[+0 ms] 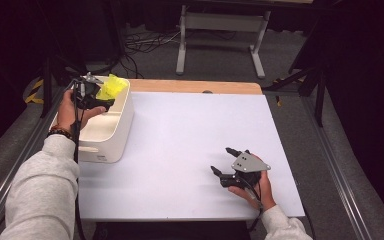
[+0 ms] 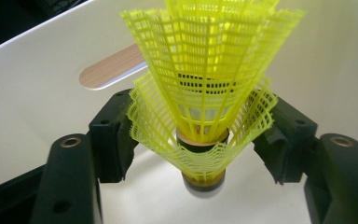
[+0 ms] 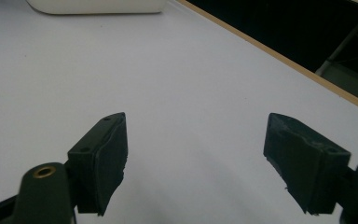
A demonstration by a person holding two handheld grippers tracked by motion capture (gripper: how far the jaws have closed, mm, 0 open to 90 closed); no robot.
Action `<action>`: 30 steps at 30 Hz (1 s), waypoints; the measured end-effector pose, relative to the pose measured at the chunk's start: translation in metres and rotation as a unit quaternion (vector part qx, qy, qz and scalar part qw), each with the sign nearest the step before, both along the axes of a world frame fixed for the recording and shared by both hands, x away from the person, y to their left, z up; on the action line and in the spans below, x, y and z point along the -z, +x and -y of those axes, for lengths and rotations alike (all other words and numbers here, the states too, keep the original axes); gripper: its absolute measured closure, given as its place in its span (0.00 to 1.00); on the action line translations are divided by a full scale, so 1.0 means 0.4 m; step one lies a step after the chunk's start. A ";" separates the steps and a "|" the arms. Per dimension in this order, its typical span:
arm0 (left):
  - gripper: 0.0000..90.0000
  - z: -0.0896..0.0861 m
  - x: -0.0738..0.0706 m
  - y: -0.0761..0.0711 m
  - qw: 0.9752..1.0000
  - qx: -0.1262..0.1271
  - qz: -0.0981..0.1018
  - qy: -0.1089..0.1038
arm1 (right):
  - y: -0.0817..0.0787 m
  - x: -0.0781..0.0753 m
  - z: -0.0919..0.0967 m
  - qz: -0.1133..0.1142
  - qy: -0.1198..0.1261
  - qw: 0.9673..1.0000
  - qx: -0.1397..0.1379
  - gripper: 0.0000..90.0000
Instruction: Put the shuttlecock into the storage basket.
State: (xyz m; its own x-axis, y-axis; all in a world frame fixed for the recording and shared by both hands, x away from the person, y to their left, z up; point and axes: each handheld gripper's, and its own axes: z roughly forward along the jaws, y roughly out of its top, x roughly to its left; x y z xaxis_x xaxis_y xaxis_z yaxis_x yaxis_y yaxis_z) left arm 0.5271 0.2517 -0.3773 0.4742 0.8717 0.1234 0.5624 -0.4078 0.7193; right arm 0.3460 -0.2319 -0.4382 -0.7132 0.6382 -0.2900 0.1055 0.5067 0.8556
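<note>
Two yellow mesh shuttlecocks (image 2: 205, 79), one nested in the other, stand cork-down between the jaws of my left gripper (image 2: 200, 121) inside a white bin (image 2: 28, 93). The lower skirt's edges brush both pads (image 2: 116, 135), which stand apart and do not squeeze it. In the high view the shuttlecocks (image 1: 111, 86) poke above the far end of the bin (image 1: 122, 120), with the left gripper (image 1: 102, 101) just below them. My right gripper (image 1: 221, 160) rests low over the white sheet at the front right, jaws wide apart and empty (image 3: 196, 140).
The bin sits at the left edge of the white table cover (image 1: 190, 135). A slot in the bin wall (image 2: 112, 70) shows wood behind it. A wooden table edge (image 1: 195, 86) runs along the back. Metal rails flank both sides, and a stand with cables is on the floor beyond.
</note>
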 end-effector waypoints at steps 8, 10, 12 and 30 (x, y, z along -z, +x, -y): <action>0.35 0.002 0.005 0.003 1.000 -0.001 -0.014 0.005 | 0.001 0.002 -0.003 -0.004 -0.005 1.000 -0.004 0.24; 0.33 0.002 0.007 0.004 1.000 -0.001 -0.017 0.008 | 0.002 0.002 -0.003 -0.005 -0.006 1.000 -0.004 0.24; 0.30 0.005 0.007 0.004 1.000 -0.003 -0.016 0.012 | 0.002 0.002 -0.003 -0.006 -0.007 1.000 -0.004 0.24; 0.17 0.014 -0.069 -0.046 0.997 0.012 0.082 0.001 | 0.002 -0.001 -0.001 -0.001 -0.006 1.000 -0.001 0.24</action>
State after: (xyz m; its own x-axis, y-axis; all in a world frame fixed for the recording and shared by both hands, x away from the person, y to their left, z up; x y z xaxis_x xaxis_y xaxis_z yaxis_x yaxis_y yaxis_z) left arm 0.5088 0.2462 -0.3498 0.4679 0.8602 0.2029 0.4280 -0.4214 0.7995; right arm 0.3466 -0.2315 -0.4377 -0.7155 0.6328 -0.2960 0.1056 0.5168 0.8495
